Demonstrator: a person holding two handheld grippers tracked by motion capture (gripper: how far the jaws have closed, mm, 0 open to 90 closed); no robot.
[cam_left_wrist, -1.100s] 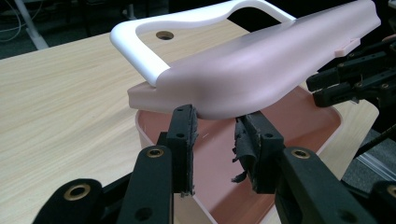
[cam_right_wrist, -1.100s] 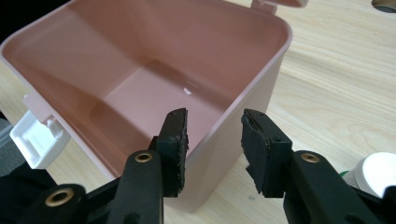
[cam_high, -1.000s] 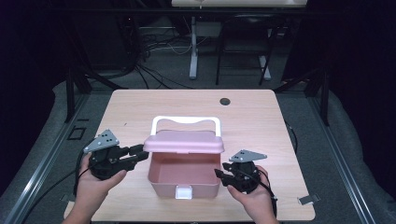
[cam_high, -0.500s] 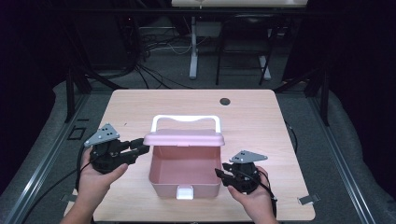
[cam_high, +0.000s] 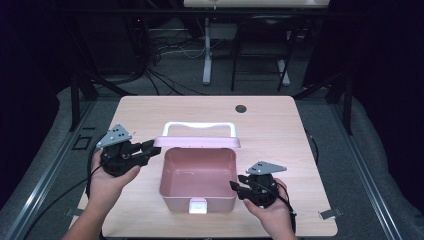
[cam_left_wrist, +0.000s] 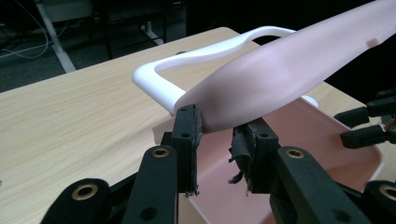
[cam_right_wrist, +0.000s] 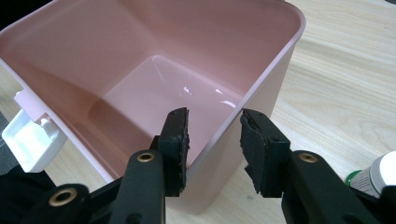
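My left gripper (cam_high: 150, 148) sits at the left, raised and pointing right, its jaws just closing, with the lid's edge between the pads. My right gripper (cam_high: 239, 188) rests near right, low, pointing left, jaws parted astride the box wall. Both hands (cam_high: 107, 182) come in from the near edge.

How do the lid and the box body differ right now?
The pink lid is swung up on edge at the back, and the pink box sits flat and open on the table. The lid carries a white handle; the box has a white latch in front. Both are the same pink plastic.
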